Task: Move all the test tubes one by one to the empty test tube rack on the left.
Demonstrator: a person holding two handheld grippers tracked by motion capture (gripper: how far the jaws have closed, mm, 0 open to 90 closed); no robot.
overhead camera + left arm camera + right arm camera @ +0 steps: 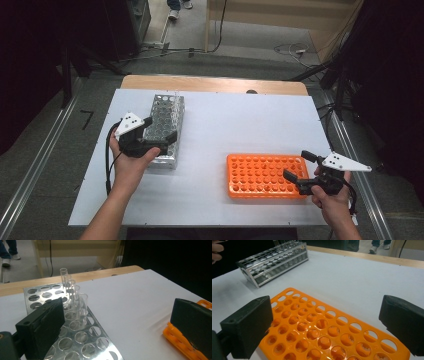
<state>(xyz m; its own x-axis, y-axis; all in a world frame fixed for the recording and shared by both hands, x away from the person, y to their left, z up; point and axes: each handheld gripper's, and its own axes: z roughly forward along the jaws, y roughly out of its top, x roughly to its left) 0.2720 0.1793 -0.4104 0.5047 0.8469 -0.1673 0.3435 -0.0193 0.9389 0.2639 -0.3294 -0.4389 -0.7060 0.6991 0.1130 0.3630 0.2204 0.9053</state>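
While over metal rack (pixel 166 131): L hand-held gripper (pixel 161 129) agape.

— What's on the table over to the left?

— A metal rack (pixel 167 125), shiny, its top plate punched with round holes. It lies lengthwise, running away from the person. Five clear glass tubes (pixel 75 296) stand upright in it, one behind the other in a single row along the edge that faces the middle of the table, at the far end. They look empty.

— And on the right?

— An orange plastic rack (pixel 265 175), flat and wide, set crosswise on the white table (pixel 240 120). All the round holes that can be seen are empty. The two racks are well apart.
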